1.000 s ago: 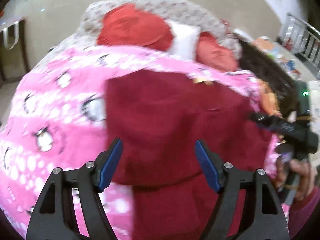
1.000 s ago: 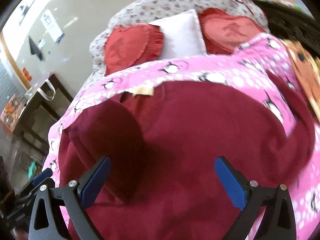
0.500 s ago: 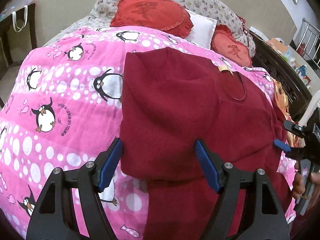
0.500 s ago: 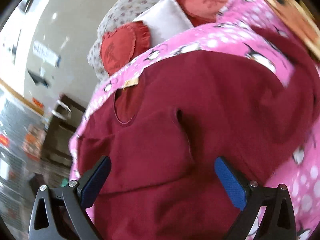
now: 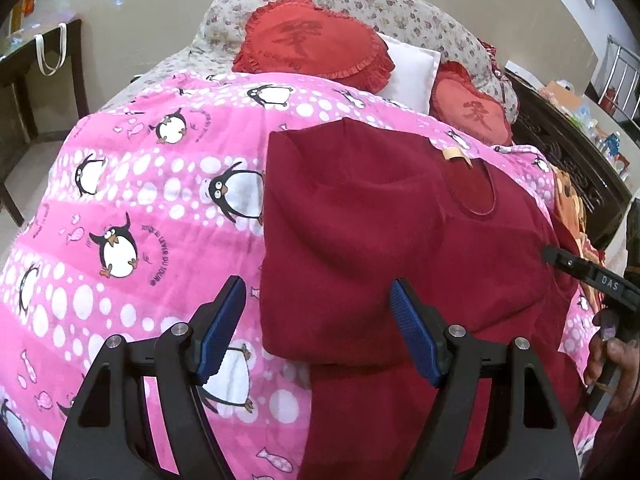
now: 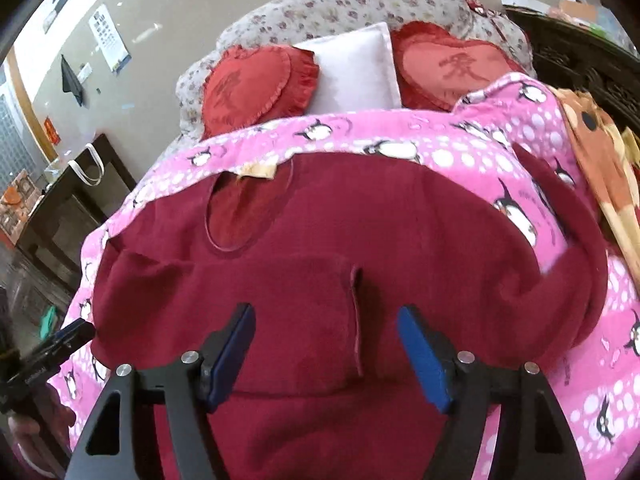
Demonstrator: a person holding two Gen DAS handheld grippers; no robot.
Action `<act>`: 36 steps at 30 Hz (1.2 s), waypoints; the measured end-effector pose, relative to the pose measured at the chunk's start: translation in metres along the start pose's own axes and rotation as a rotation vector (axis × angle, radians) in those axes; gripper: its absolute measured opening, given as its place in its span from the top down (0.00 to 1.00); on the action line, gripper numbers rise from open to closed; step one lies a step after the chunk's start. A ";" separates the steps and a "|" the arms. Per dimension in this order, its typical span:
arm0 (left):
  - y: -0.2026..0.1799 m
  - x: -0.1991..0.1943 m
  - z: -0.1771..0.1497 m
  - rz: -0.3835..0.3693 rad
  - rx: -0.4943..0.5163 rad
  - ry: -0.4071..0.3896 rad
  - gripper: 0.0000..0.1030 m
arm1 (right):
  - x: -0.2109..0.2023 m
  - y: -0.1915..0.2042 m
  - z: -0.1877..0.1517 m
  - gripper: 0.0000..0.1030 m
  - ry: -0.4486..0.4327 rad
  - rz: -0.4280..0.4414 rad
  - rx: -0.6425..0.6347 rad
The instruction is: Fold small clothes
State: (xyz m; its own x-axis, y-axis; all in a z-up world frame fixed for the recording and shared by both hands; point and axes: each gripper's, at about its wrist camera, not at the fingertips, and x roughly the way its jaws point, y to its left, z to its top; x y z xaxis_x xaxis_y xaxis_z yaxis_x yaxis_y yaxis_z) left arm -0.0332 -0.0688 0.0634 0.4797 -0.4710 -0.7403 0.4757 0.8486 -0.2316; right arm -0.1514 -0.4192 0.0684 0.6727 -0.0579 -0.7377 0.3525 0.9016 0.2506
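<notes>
Right now my left claw (image 5: 316,320) hangs wide over the lower left edge of the dark red sweater (image 5: 380,240), nothing between its blue pads, no cloth touched. Sweater lies flat on the pink penguin blanket (image 5: 120,200) on the bed, centre of both views; its one side is folded over the body, neckline w/ tan label (image 5: 456,155) toward the upper right in the left wrist view. My right claw (image 6: 326,350) is closing, jaws approx. half apart, w/ the folded sleeve's cuff edge (image 6: 356,320) showing between the pads in the frame; can't tell if the pads touch fabric. Other sleeve curves off at right of the right wrist view. Two red heart cushions (image 6: 256,88) and a white pillow (image 6: 356,68) sit at the top, by the floral bedding (image 6: 360,4). Orange cloth (image 6: 600,152) at far right edge. Dark desk (image 6: 72,208) w/ a white bag at left.
</notes>
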 end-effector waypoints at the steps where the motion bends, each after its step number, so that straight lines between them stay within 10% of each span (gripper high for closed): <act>1: 0.000 0.001 0.000 0.001 -0.003 0.004 0.27 | 0.003 0.000 0.002 0.30 0.005 -0.004 -0.003; 8: -0.002 -0.001 0.003 0.020 -0.009 0.000 0.27 | 0.026 0.014 0.010 0.96 0.024 -0.015 -0.124; 15: -0.007 0.003 0.019 0.040 -0.016 -0.035 0.27 | -0.026 -0.007 0.034 0.96 -0.126 -0.096 -0.077; 21: -0.020 0.033 0.026 0.098 0.024 -0.009 0.27 | 0.014 -0.040 0.022 0.96 0.016 -0.179 -0.007; 25: -0.009 0.047 0.037 0.165 0.011 -0.001 0.27 | -0.002 -0.042 0.023 0.68 -0.011 -0.227 0.023; 31: -0.003 0.073 0.047 0.202 0.000 0.042 0.27 | -0.017 -0.009 0.029 0.66 -0.047 -0.009 -0.025; 36: -0.003 0.084 0.048 0.217 0.004 0.041 0.26 | 0.030 0.017 0.030 0.66 0.027 -0.068 -0.135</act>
State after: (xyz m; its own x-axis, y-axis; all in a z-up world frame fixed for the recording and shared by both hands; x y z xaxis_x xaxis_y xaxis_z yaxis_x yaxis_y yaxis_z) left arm 0.0407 -0.1218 0.0321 0.5409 -0.2669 -0.7976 0.3671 0.9281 -0.0616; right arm -0.1055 -0.4185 0.0693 0.6318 -0.1107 -0.7672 0.3045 0.9456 0.1143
